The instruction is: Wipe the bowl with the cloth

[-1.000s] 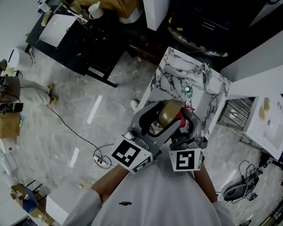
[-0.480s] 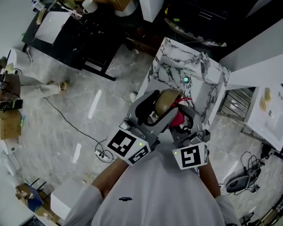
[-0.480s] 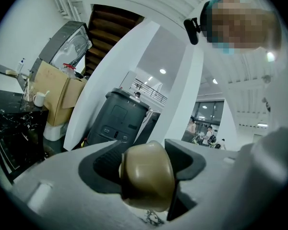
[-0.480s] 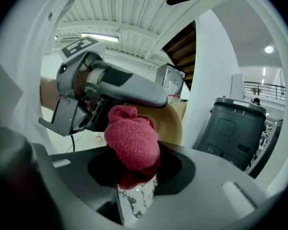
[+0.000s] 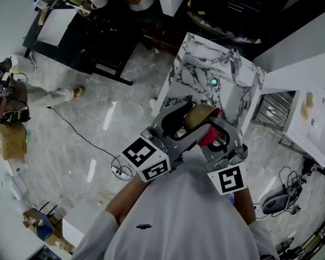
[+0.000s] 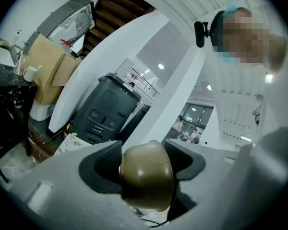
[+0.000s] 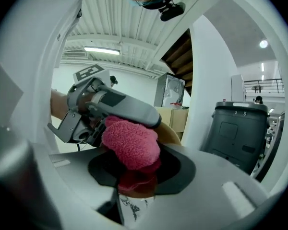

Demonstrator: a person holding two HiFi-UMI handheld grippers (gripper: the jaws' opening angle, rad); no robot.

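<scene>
Bowl (image 6: pixel 146 174), tan, sits clamped between the jaws of the left claw (image 5: pixel 188 123), which are closed on it; pink cloth (image 7: pixel 130 143) lies against the bowl, just beside the left claw's tips; the right claw (image 5: pixel 212 135) has its jaws closed on the cloth; both claws hang over a marble table (image 5: pixel 200 77).

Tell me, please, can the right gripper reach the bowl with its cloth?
Probably yes: the right gripper, shut on the cloth, seemingly has it against the bowl clamped in the left gripper; nothing stands between.
</scene>
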